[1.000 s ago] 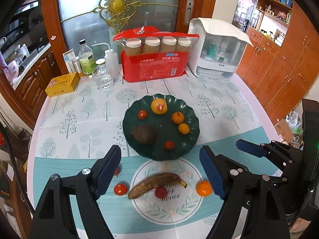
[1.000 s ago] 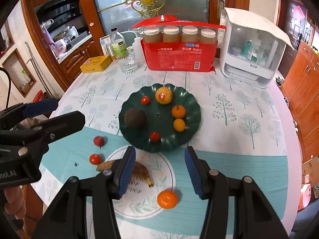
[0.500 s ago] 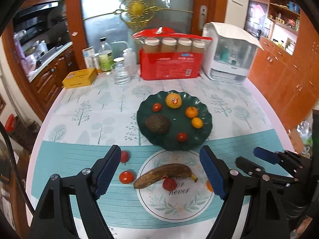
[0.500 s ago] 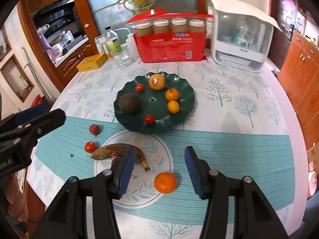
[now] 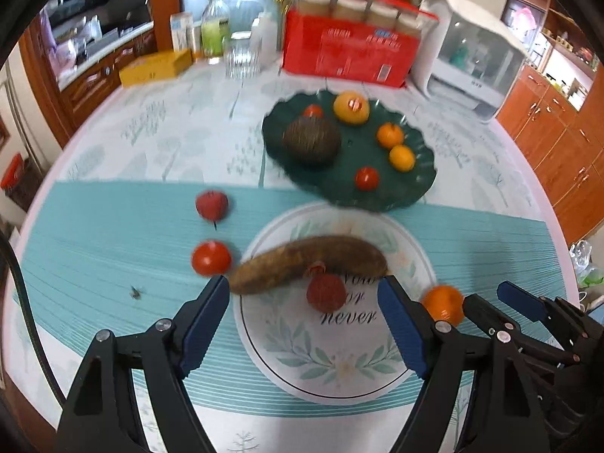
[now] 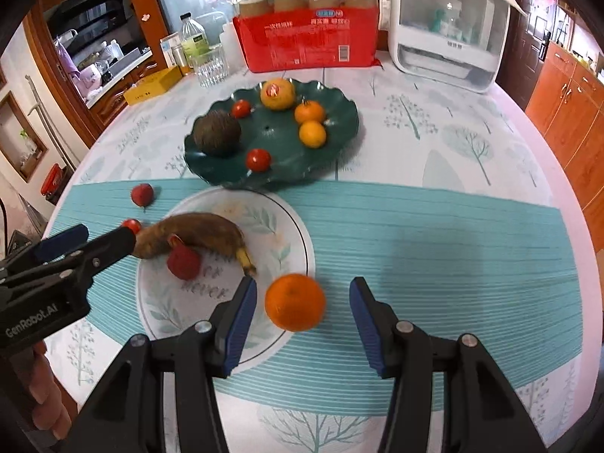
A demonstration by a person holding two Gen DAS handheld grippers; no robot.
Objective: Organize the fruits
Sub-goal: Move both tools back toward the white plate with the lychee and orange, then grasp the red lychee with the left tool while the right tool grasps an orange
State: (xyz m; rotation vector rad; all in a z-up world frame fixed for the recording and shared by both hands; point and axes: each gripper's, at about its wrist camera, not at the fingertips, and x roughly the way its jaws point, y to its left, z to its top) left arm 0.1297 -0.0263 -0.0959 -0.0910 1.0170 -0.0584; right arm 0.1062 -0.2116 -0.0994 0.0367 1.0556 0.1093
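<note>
Both claws gape, holding nothing. The right claw point(image 6: 302, 313) frames an orange point(image 6: 295, 302) lying on the worktop point(image 6: 434, 234) at the mat's edge. The left claw point(image 5: 304, 313) hovers near the banana point(image 5: 307, 262) and a red fruit point(image 5: 326, 291) on the round mat point(image 5: 339, 362).

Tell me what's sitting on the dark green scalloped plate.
On the dark green scalloped plate: a brown avocado, a stickered yellow-orange fruit, two small oranges, two red tomatoes. Anything behind the avocado is hidden.
</note>
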